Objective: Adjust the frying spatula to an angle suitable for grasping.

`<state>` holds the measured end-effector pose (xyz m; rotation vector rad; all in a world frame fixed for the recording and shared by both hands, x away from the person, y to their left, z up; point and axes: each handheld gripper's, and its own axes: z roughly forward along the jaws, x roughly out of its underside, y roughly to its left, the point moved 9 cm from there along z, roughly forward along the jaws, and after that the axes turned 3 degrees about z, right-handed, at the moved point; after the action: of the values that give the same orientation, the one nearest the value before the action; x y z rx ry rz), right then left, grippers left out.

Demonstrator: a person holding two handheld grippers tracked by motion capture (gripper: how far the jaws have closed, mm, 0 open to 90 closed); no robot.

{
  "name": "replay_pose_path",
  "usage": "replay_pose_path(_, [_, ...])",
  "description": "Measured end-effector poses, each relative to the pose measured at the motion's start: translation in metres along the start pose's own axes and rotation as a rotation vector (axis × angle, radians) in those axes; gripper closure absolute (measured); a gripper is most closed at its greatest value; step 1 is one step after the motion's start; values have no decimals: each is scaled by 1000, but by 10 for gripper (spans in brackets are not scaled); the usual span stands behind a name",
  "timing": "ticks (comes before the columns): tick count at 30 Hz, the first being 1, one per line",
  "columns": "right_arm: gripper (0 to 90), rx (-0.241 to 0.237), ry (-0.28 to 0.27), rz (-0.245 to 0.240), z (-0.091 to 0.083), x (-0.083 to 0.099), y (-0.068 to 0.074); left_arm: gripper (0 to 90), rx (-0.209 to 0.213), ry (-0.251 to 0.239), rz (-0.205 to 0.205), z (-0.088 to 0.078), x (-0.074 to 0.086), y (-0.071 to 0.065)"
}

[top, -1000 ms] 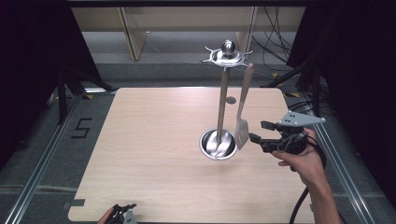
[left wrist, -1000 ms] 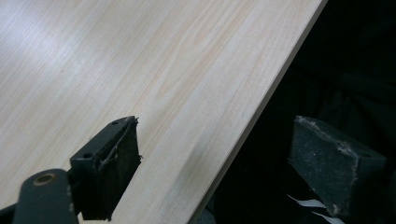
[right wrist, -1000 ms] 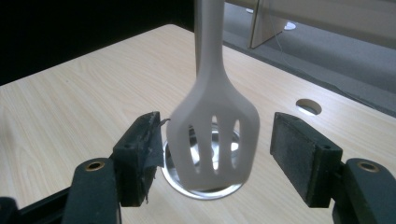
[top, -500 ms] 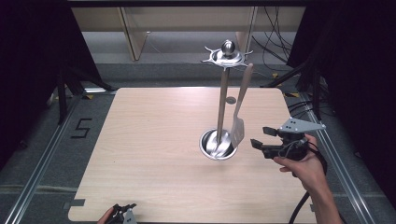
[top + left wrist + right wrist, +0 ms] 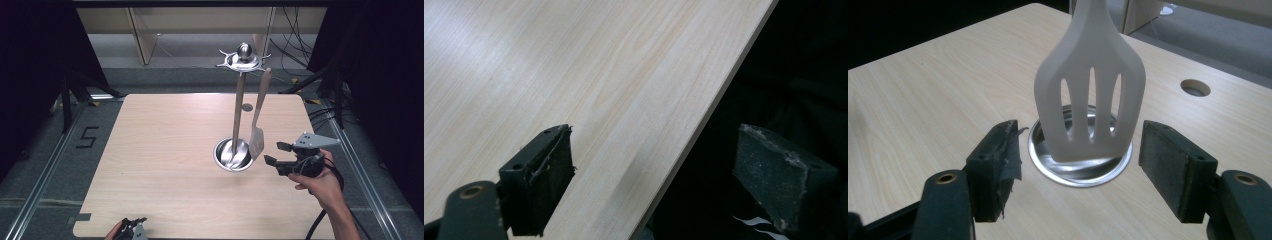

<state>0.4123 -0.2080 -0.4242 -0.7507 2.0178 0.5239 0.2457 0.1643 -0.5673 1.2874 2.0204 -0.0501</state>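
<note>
The right gripper [image 5: 276, 153] is black, topped by a grey three-cornered plate, with a black cable trailing back beside a bare forearm. Its jaws carry dark, rough pads [image 5: 998, 165], frayed at the edges, on arms with round rivet holes. The left gripper [image 5: 134, 226] looks black too, though only partly seen.

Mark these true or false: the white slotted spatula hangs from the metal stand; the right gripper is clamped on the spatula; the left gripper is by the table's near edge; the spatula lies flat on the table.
1. The white slotted spatula hangs from the tall metal rack stand. True.
2. The right gripper is clamped on the spatula. False: its jaws stand open, apart from the blade.
3. The left gripper sits at the near edge of the light wooden table. True.
4. The spatula lies flat on the table. False: it hangs upright beside the stand's round base.
</note>
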Motion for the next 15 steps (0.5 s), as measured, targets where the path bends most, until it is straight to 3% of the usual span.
replay_pose_path(1, [336, -12, -1, 23, 1, 1, 3, 152, -10, 3, 1, 0, 1, 1])
replay_pose_path(2, [335, -7, 13, 19, 1, 4, 3, 152, -8, 4, -1, 0, 1, 1])
replay_pose_path(3, [334, 1, -7, -6, 3, 4, 1, 152, -5, -1, -5, -1, 0, 1])
replay_pose_path(7, [333, -10, 16, 34, 5, 11, 4, 152, -5, 0, -11, -1, 1, 2])
replay_pose_path(10, [332, -15, 36, 30, 6, 17, 5, 152, 11, 0, -7, 0, 1, 0])
replay_pose_path(12, [332, -14, 33, 17, 7, 18, 4, 152, -4, 1, -7, -1, 1, 1])
replay_pose_path(15, [330, -22, 38, 35, 9, 24, 7, 152, -4, -4, -9, -1, 0, 1])
